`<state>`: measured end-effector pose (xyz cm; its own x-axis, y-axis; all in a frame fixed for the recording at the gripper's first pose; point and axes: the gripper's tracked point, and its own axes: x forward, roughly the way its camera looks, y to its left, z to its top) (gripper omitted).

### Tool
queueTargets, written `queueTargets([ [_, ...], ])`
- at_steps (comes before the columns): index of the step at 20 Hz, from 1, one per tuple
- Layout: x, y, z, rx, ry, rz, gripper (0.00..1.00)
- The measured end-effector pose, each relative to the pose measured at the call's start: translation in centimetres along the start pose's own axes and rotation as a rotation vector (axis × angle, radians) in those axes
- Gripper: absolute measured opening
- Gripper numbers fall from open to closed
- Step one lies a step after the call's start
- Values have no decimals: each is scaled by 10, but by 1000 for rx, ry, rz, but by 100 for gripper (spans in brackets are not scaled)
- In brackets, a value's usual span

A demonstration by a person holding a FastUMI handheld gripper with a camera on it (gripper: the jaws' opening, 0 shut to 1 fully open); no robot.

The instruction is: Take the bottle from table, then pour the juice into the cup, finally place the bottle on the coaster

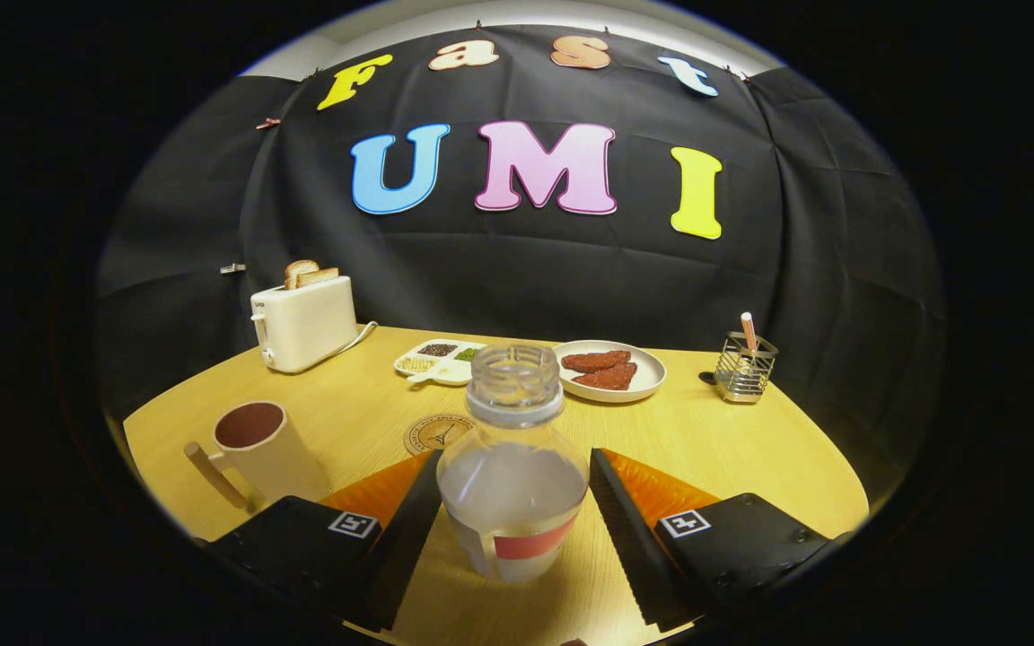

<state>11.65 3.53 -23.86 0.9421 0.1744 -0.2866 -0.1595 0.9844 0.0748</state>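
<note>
Your claw (514,520) stands with its fingers apart, one on each side of the bottle (513,484), which sits upright on the table (732,449) squarely between them. Left finger looks to be at or near the bottle wall; right finger shows a clear sliver of gap. So not clamped yet, by my reading. The bottle is uncapped, part full of pale liquid, a red label band low on its body. Close evenly on the body above that band, keep the mouth upright and lift straight, since an open neck will spill on any tilt. The cup (258,453) stands ahead and to the left of your left finger, handle turned toward you. The coaster (434,433) lies just beyond the fingers, partly behind the bottle. Further ahead, well apart: toaster (303,323), snack tray (439,361), plate (652,372) with food, wire holder (744,368).
</note>
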Motion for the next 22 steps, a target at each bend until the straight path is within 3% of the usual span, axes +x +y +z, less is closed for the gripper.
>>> queueTargets([
  [4,1,0,-12,-19,9,6,96],
  [7,2,3,-13,-25,-1,27,80],
  [12,7,4,-12,-47,2,47,78],
  [22,-2,16,25,-278,41,66,70],
])
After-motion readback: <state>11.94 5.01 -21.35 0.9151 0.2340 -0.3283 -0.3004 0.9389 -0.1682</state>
